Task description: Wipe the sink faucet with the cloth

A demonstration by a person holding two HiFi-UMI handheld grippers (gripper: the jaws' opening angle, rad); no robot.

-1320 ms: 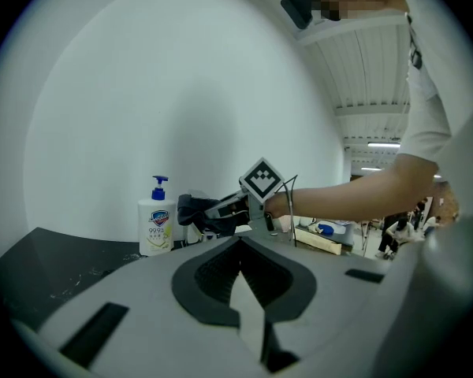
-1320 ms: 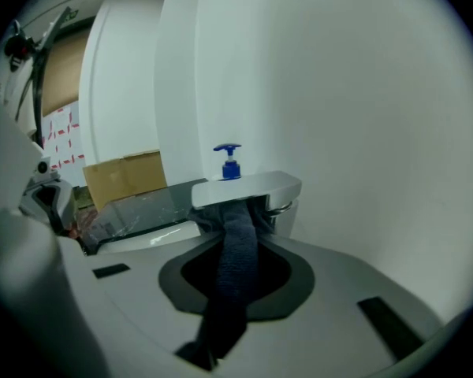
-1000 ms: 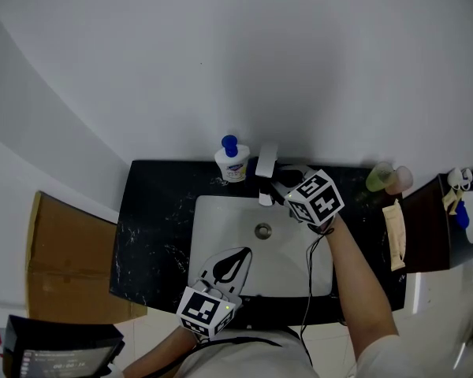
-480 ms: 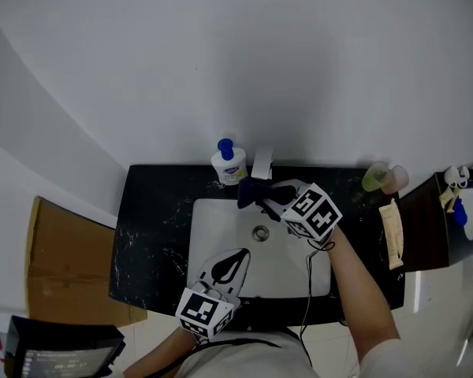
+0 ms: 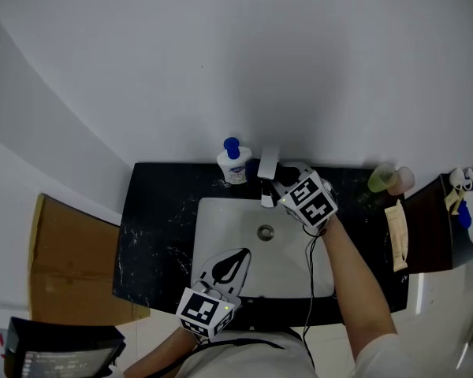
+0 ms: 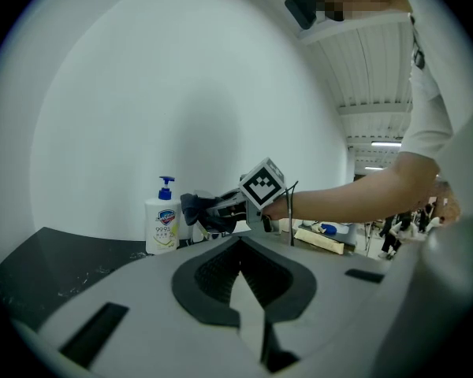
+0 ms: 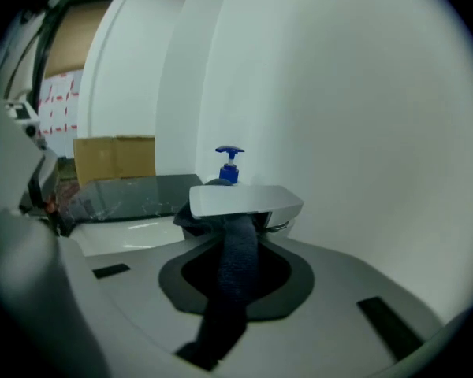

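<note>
Dark cloth (image 7: 235, 274) is sitting pinched between the jaws of the right gripper (image 7: 236, 231), which are closing on it as a narrow strip running out toward the faucet (image 7: 246, 199). The bunched front end of the cloth is lying under the flat silver spout and seems to be pressing against its underside, though the exact contact is hard to judge from the right gripper view. In the head view the right gripper (image 5: 277, 186) is reaching in from the right across the back of the white sink (image 5: 221, 219), its tips just beside the faucet (image 5: 268, 166) at the rear rim. The left gripper view is showing the same cloth (image 6: 194, 208) as a dark wad at the front of the right gripper (image 6: 221, 211).

The left gripper (image 5: 243, 252) is hovering over the front of the basin, well apart from the faucet, with its jaws together and nothing between them; its own view (image 6: 240, 246) is confirming that.

A soap bottle (image 5: 234, 162) with a blue pump is standing on the black counter (image 5: 154, 227) just left of the faucet. A cardboard box (image 5: 63, 262) is sitting off the counter's left end.
</note>
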